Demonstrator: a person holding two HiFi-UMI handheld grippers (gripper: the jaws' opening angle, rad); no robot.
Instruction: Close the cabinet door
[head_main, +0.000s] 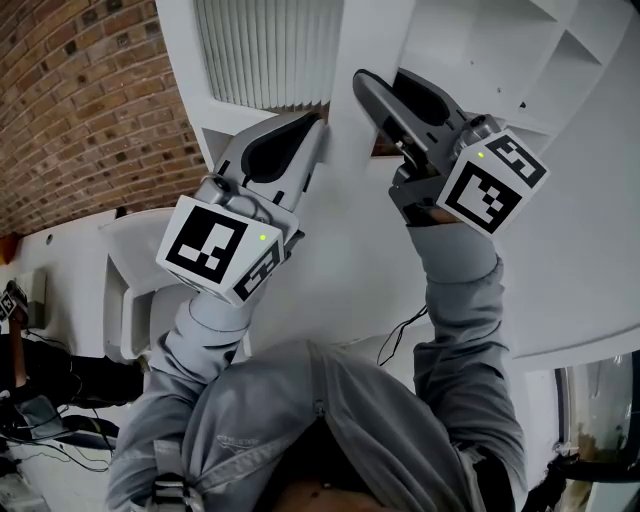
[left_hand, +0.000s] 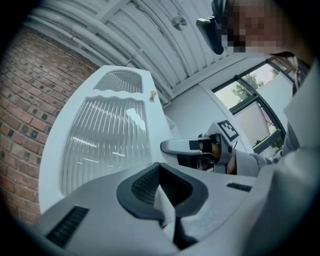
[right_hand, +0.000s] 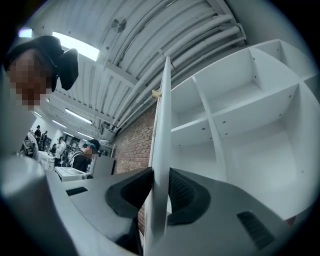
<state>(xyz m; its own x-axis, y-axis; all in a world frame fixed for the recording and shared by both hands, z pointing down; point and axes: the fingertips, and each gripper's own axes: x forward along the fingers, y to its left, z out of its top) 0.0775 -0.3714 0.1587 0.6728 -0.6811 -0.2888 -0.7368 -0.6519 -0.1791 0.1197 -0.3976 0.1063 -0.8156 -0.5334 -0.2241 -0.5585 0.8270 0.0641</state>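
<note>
Up at the white open-shelved cabinet (right_hand: 250, 100), the white cabinet door with the ribbed translucent panel (head_main: 265, 50) is found standing open, and it's seen edge-on from the right gripper view with the shelves beside it. Its free edge is pinched between the jaws of the right gripper (right_hand: 160, 175), with the pads pressed on both sides. The left gripper (head_main: 316, 128) is held with its jaws shut on nothing, tips right at the door's face just below the ribbed panel, red brick wall (head_main: 80, 100) off to the side.

White cabinet (right_hand: 260, 150): shelves (right_hand: 250, 103) and an upright divider (right_hand: 212, 130) form compartments; its door (right_hand: 161, 125) stands open at the left edge.
</note>
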